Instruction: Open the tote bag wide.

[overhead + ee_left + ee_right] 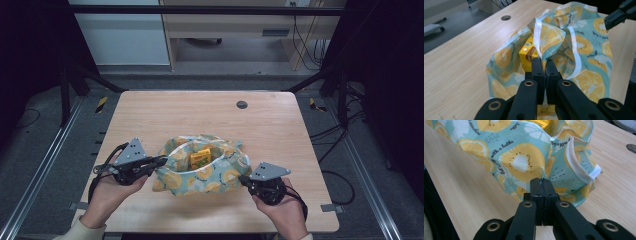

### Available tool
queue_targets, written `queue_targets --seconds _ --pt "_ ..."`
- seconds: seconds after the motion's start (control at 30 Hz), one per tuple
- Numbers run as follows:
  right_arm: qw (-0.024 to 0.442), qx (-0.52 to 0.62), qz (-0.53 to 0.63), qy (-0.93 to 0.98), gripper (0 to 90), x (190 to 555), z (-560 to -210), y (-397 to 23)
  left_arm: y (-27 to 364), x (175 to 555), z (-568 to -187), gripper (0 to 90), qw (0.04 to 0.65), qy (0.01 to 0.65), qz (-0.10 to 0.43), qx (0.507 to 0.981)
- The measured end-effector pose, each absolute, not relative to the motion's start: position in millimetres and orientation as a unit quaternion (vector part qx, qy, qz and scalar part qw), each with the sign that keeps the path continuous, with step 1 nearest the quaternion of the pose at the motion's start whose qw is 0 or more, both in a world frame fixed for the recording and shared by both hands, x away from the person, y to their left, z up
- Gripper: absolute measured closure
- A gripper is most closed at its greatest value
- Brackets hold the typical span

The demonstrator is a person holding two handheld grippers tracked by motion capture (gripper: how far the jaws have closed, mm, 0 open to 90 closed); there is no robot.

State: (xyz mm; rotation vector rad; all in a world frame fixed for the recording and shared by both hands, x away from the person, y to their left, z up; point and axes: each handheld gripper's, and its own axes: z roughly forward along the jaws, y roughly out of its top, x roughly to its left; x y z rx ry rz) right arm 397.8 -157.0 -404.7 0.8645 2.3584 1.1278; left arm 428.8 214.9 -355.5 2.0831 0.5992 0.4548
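Grey floor [60, 165], pale desk [225, 25], dark surroundings

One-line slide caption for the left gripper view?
Left claw shut on the rim of a lemon-print cloth bag holding a yellow carton, on a wooden table.

I read "with a bathe" in dark script on the fruit-print cloth bag [524, 157]; other script there and the yellow carton's [527, 53] print stay illegible.

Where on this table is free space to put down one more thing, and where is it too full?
Free: the wide far strip of the table between the cloth bag and the cable hole. The left and right edges are also bare. Crowded: the near middle, where the left claw and right claw pinch the bag holding a yellow carton.
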Motion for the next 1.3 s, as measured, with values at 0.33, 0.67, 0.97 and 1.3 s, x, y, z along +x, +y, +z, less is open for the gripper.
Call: queue_targets --seconds 0.33,0.67,0.97,1.3 --pt "0.192 0.311 0.384 0.848 89.2 396 -416 -159 212 420 -371 89.1 0.424 0.23 0.167 0.86" --pt "0.191 0.312 0.384 0.848 88.5 395 -416 -161 213 415 -374 89.1 0.424 0.227 0.158 0.862" --pt "0.19 0.318 0.382 0.847 72.4 399 -415 -160 212 416 -383 89.1 0.419 0.23 0.148 0.866" --pt "0.187 0.329 0.407 0.831 58.3 406 -396 -163 213 421 -388 89.2 0.413 0.238 0.142 0.868"
